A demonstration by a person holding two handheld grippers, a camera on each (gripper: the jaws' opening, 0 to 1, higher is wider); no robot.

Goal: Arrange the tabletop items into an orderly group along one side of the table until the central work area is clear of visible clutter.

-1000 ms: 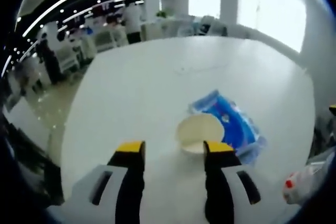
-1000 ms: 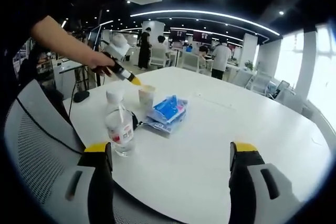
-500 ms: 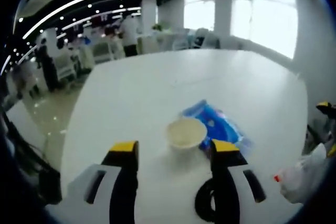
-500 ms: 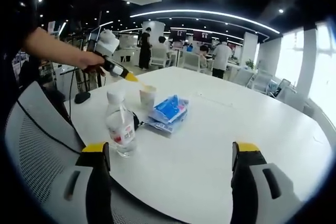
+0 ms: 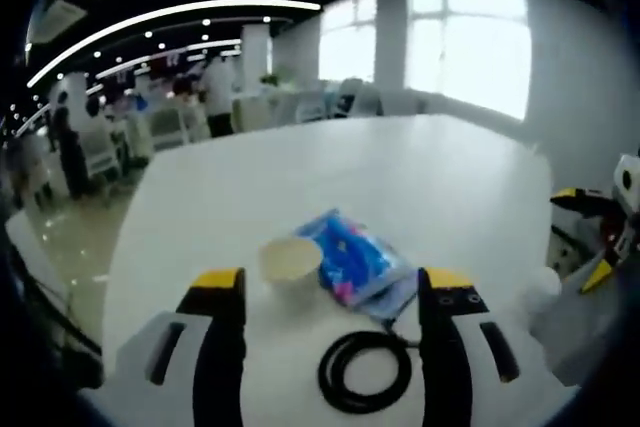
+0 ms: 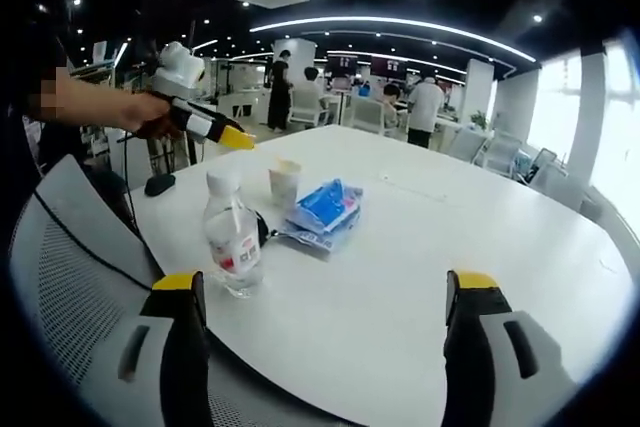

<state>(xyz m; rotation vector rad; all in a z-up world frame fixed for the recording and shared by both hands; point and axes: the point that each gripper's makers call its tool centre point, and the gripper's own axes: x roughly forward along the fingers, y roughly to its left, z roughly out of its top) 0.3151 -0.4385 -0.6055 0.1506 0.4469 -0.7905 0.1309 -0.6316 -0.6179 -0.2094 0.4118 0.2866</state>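
On white counter (image 6: 420, 247), near its edge: paper cup (image 5: 290, 260), blue packet (image 5: 352, 257), black cable coil (image 5: 365, 371), water bottle (image 6: 231, 235).
Left tongs (image 5: 333, 292) and right tongs (image 6: 327, 292): both spread wide, gripping nothing.

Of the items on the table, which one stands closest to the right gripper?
The water bottle, clear with a white cap, stands upright closest to the right gripper. The paper cup and the blue packet sit farther back on the table.
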